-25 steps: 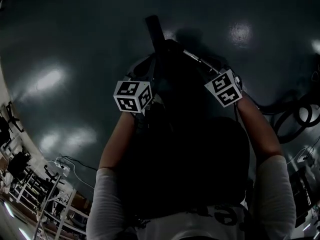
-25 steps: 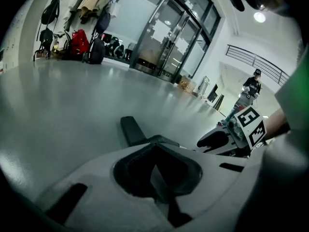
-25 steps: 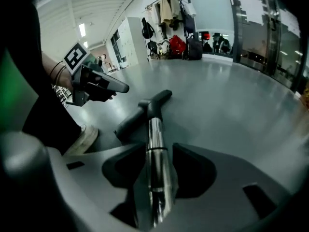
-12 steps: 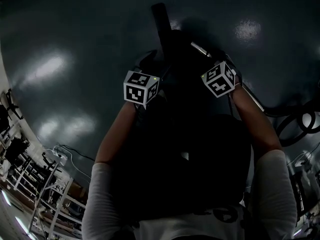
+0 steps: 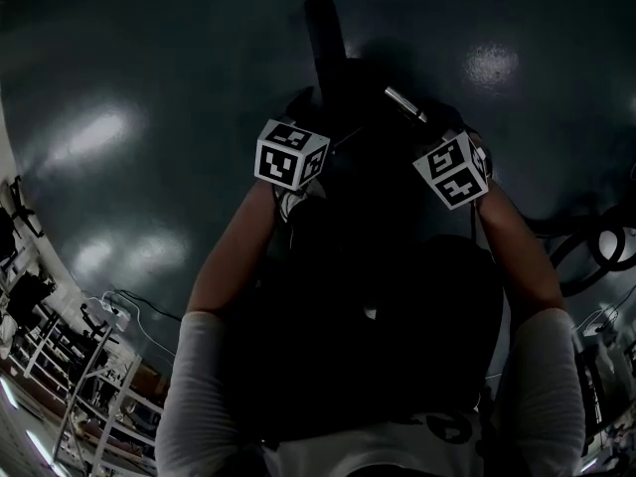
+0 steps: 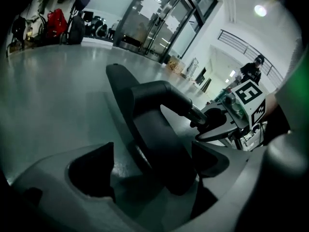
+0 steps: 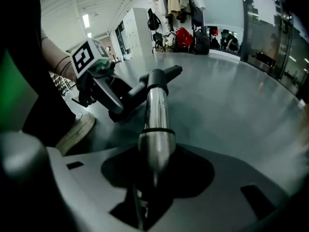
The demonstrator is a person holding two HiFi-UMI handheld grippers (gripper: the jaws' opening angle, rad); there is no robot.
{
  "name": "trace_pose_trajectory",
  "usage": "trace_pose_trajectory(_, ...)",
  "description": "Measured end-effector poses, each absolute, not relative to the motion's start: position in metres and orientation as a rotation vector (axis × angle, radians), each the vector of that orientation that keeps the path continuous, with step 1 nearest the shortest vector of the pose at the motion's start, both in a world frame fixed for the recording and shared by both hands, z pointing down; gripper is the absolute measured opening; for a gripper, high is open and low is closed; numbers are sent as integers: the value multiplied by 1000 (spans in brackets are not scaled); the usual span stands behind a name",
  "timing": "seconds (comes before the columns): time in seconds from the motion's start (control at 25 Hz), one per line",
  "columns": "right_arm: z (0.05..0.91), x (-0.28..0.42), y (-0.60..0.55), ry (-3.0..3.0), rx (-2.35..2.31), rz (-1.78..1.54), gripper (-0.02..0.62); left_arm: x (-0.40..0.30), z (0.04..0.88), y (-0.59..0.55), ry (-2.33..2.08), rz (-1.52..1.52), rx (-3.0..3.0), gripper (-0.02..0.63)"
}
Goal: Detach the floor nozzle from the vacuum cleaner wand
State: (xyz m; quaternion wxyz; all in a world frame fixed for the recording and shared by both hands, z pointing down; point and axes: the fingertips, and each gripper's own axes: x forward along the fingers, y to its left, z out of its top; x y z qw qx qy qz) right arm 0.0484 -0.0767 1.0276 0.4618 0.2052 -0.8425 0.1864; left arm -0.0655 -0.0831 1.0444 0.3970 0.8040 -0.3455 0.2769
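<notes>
Left gripper (image 6: 152, 163): jaws apart, they have just been opening. The neck of the black plastic floor nozzle (image 6: 145, 129) runs between them with a gap on both sides, so nothing is gripped.

Right gripper (image 7: 154, 178): clamped round the silver metal wand tube (image 7: 154, 120). Its jaws have just been closing slightly, with the tube between them.

The nozzle lies on the glossy grey floor (image 5: 119, 87) ahead of the person. In the right gripper view the nozzle's black elbow is joined to the far end of the wand, so it is not detached.

In the head view the nozzle (image 5: 323, 38) is a dark bar at top centre, and a short bright stretch of wand (image 5: 405, 104) shows just beyond the right gripper.

Compared with a second ago, in the head view:
- The left gripper's marker cube (image 5: 291, 154) sits higher in the picture and closer to the nozzle.
- The nozzle bar has shifted up and slightly right.
- The right gripper's marker cube (image 5: 452, 172) is about where it was.
- The visible bit of wand is shorter than before.

A light-coloured shoe (image 7: 77, 127) stands on the floor just left of the wand in the right gripper view.
</notes>
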Motion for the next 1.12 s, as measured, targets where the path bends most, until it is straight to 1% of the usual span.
trace_pose_trajectory(0.28,983,56,-78,-2165,512,438,175,-14,998,-100,-616,363,2045,486)
trace_pose_trajectory(0.32,977,57,-77,-2173,512,428,175,-9,992,-99,-597,358,2045,449)
trace_pose_trajectory(0.36,972,57,-76,-2181,516,419,175,-7,988,-99,-603,370,2046,307)
trace_pose_trajectory(0.4,967,57,-75,-2189,523,408,175,-7,984,-100,-626,390,2050,273)
trace_pose_trajectory(0.56,949,60,-80,-2213,567,371,175,-8,968,-106,-698,446,2018,246)
trace_pose_trajectory(0.68,922,60,-85,-2217,616,338,175,-8,937,-109,-704,463,1993,224)
trace_pose_trajectory(0.84,838,62,-96,-2246,717,228,175,-7,843,-123,-732,510,2086,205)
trace_pose_trajectory(1.0,727,69,-91,-2291,739,215,172,5,718,-122,-749,592,2175,194)
trace_pose_trajectory(1.12,629,69,-80,-2311,733,255,170,13,608,-113,-721,580,2219,174)
